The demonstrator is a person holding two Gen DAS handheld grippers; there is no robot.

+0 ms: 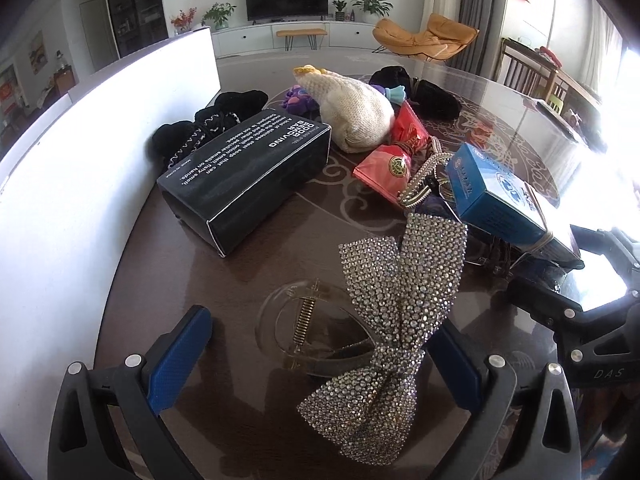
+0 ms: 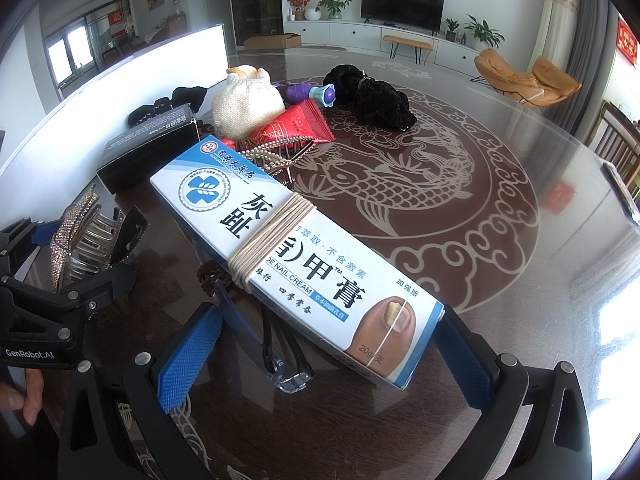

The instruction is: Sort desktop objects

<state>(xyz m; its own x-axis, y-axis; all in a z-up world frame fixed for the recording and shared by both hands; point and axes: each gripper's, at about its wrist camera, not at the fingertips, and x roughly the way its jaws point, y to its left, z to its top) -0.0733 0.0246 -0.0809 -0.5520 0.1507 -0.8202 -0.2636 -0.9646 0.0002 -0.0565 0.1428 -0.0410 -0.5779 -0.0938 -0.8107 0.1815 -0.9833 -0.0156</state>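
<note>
LEFT hand-held gripper (image 1: 320, 360): jaws spread around rhinestone bow clip (image 1: 384, 312) | RIGHT hand-held gripper (image 2: 324, 344): spread, nail-cream box (image 2: 296, 256) between, right of bow | RISK: dangling bow snags clear claw clip (image 1: 304, 328) beneath; box slips.

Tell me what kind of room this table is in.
Most likely a home living and dining room. A TV stands on a low white cabinet with potted plants, an orange lounge chair sits by the curtains, and the cluttered glass-topped table has wooden dining chairs beside it.
</note>
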